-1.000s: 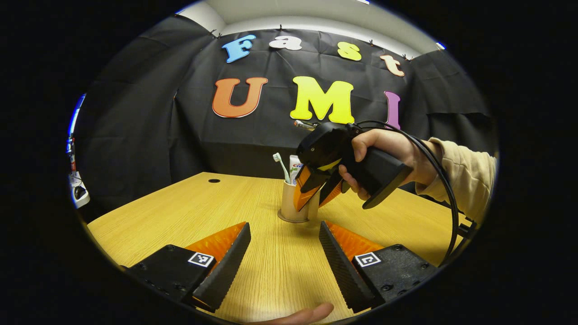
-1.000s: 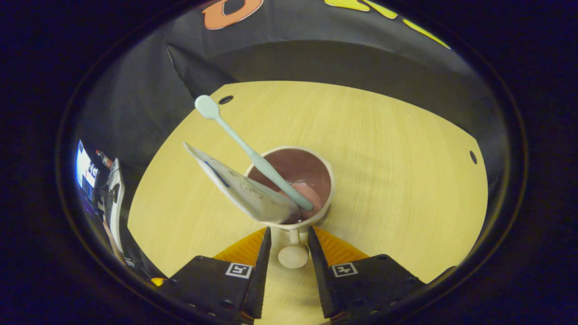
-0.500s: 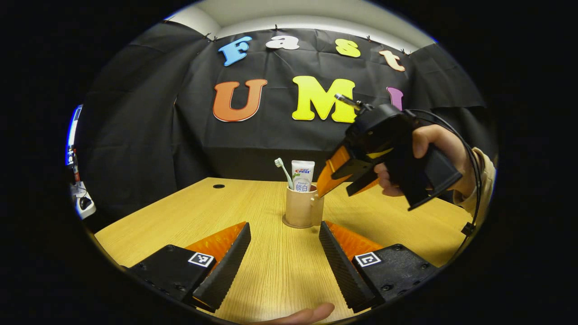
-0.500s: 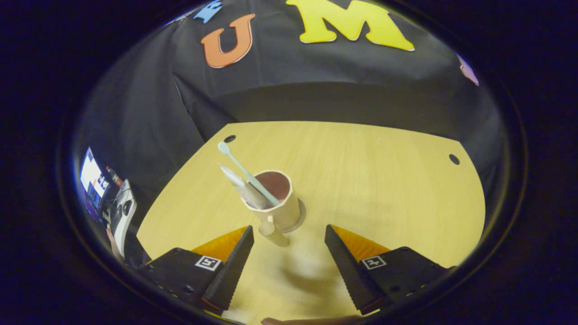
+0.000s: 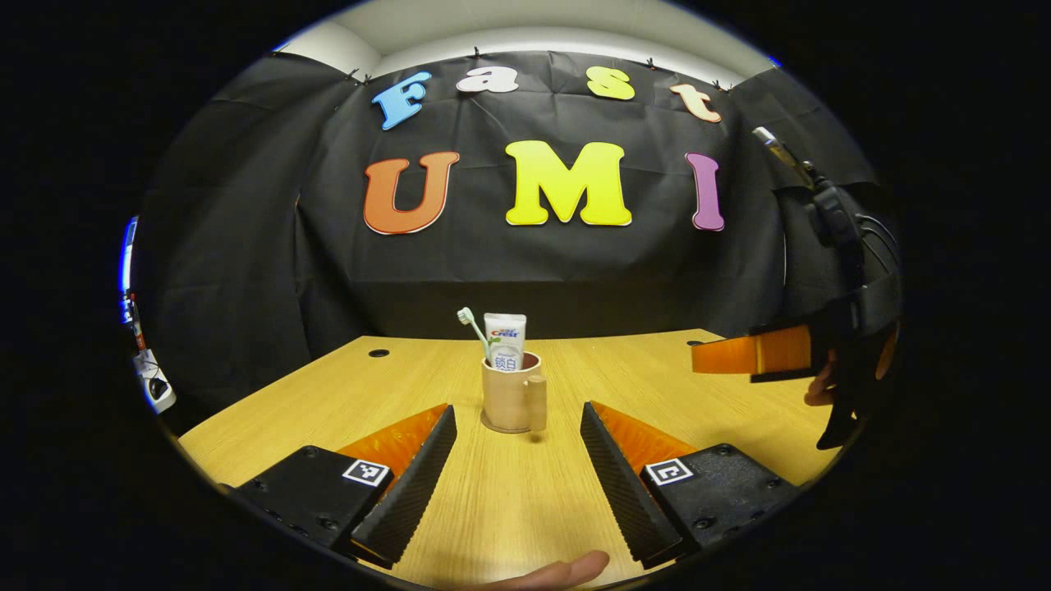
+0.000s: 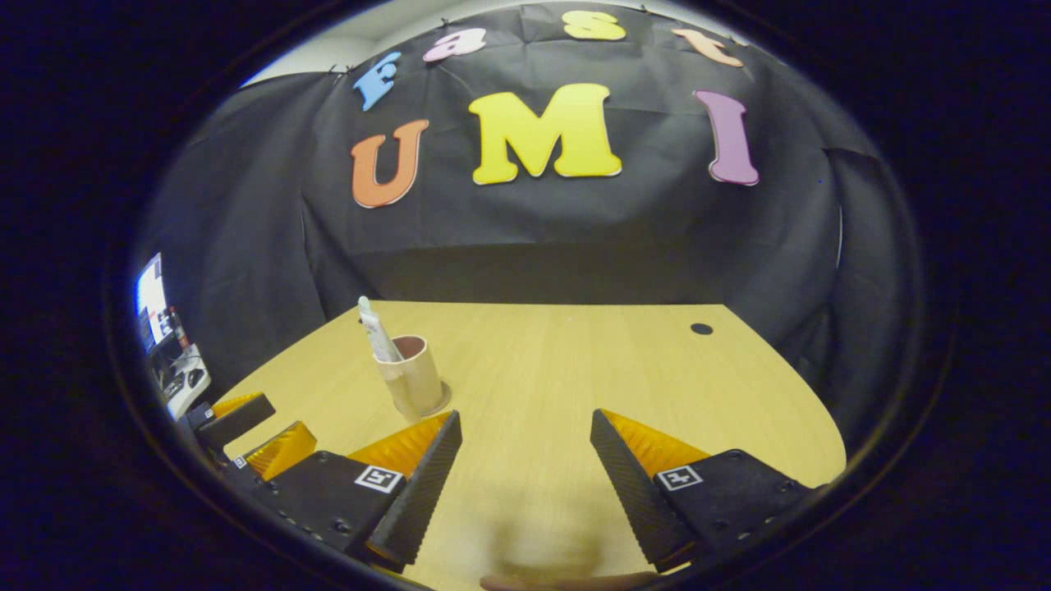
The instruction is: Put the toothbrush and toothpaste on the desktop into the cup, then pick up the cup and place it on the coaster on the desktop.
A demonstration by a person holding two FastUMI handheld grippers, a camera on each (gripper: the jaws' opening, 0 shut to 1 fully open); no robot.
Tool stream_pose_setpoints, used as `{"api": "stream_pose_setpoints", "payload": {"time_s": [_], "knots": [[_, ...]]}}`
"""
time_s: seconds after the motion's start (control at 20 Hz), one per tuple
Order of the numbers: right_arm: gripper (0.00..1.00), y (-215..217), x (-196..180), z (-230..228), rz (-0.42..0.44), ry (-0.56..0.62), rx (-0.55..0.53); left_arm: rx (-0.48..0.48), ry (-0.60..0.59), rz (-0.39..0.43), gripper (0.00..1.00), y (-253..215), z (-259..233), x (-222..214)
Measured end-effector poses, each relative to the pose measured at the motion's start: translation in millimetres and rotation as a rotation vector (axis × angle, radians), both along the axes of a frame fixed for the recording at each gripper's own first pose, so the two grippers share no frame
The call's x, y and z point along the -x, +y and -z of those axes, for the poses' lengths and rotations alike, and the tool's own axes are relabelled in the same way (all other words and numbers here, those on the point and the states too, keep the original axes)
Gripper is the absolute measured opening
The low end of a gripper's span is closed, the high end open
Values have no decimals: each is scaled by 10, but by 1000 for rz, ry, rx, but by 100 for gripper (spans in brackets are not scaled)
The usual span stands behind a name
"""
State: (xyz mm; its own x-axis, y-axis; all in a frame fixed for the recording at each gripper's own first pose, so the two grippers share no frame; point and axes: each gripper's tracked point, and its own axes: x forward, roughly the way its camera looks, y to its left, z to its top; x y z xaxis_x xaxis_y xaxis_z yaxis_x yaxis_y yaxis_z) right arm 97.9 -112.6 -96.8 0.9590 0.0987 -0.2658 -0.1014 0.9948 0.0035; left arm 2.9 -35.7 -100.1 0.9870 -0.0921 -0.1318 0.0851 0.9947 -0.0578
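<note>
A beige cup [image 5: 507, 400] with a side handle stands upright on a round coaster [image 5: 502, 427] on the wooden desktop [image 5: 525, 492], seen ahead of and between the spread jaws of the left gripper [image 5: 517, 460]. A toothbrush [image 5: 474, 327] and a tube of toothpaste [image 5: 503, 341] stand in the cup, the brush head leaning left, the tube upright beside it. The left gripper's jaws are wide apart and grip nothing; they hang over bare desktop, short of the cup. A fingertip [image 5: 558, 570] shows at the bottom edge of the left gripper view, below the jaws.

In the right gripper view, the right gripper [image 6: 525, 468] is likewise spread wide with nothing between its fingers. The cup [image 6: 412, 377] on its coaster [image 6: 435, 404] sits ahead and to the left of its left finger, apart from it, with the toothpaste [image 6: 374, 332] rising from the rim. The left gripper [image 6: 246, 431] lies farther left, beyond that jaw. In the left gripper view, the right gripper [image 5: 764, 355] hangs off to the right of the jaws, well apart from the cup.
</note>
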Motion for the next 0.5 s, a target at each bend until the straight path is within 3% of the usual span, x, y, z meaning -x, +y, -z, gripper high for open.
{"api": "stream_pose_setpoints", "payload": {"time_s": [0.15,0.25,0.5], "knots": [[96,-430,292,-291,120,-183,30,-6,-15,-10,97,-130,-110,-3],[94,-496,543,-462,125,-263,-7,-35,-24,-21,97,-155,-169,14],[96,-678,822,-541,173,-342,48,-55,-78,-52,97,-164,-483,96]]}}
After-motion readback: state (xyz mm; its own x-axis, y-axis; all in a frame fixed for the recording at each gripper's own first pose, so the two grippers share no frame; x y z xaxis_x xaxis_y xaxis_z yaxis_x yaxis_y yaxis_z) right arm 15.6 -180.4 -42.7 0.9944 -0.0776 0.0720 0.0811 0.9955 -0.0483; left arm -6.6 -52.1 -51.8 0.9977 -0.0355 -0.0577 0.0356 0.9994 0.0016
